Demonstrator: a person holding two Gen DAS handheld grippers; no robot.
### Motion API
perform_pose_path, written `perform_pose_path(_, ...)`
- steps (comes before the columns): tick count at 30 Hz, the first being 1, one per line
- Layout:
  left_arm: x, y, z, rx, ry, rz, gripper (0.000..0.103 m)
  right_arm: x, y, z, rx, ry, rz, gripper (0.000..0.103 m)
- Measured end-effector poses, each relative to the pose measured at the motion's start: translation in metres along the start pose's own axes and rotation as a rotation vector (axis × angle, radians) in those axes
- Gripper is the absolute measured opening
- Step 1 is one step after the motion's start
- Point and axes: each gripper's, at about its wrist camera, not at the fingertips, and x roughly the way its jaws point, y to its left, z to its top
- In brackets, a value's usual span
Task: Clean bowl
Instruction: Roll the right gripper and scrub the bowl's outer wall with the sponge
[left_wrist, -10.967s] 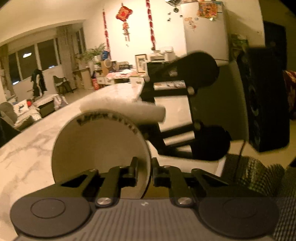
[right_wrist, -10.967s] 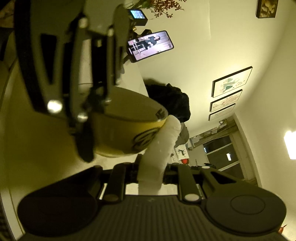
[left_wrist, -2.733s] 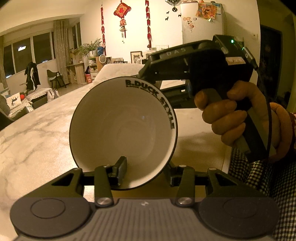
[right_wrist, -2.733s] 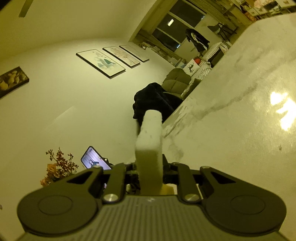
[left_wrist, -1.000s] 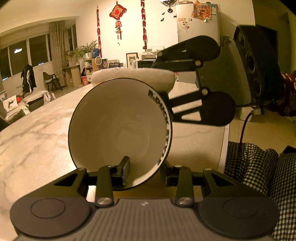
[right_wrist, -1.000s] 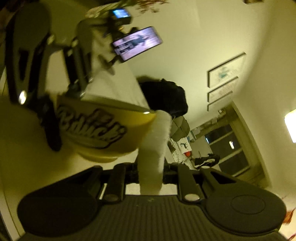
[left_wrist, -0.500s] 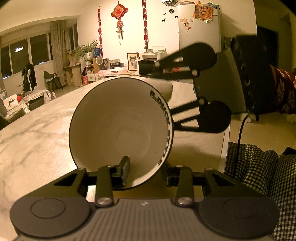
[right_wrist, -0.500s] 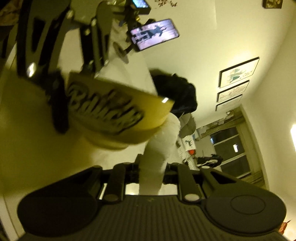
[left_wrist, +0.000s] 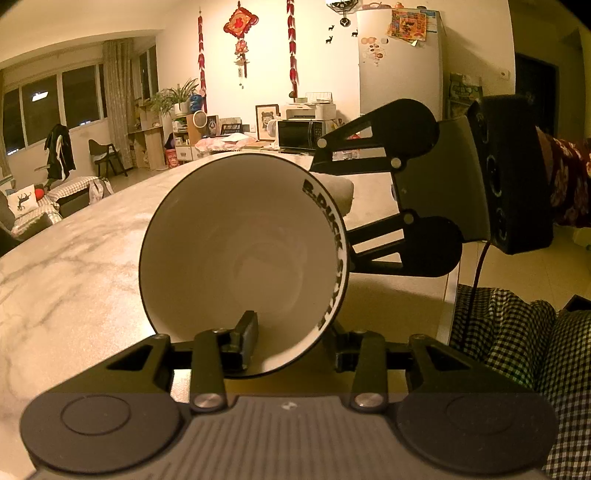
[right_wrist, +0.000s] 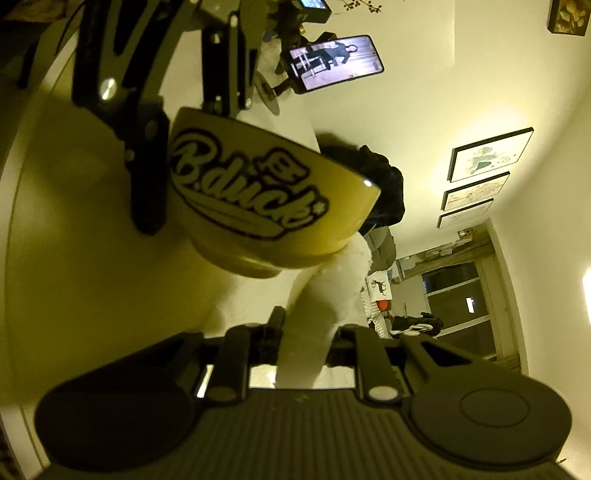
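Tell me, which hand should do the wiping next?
The right: the right gripper clamps the white sponge, pressed against the yellow bowl's outside. The left gripper is busy holding that bowl's rim.

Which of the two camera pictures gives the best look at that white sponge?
The right wrist view: the sponge runs up from the right gripper, clamped between its fingers, to press on the yellow outside of the bowl. The left wrist view shows only its tip peeking out behind the bowl's rim.
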Motion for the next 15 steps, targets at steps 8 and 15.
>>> perform_pose_path(8,0.000,0.000,0.001,-0.001,0.000,0.003,0.041,-0.007,-0.012,0.012,0.016,-0.051,-0.044,0.020)
perform_pose_path(15,0.003,-0.008,0.000,0.000,0.001,0.005,0.041,-0.002,0.000,-0.002,0.015,-0.006,-0.003,0.020)
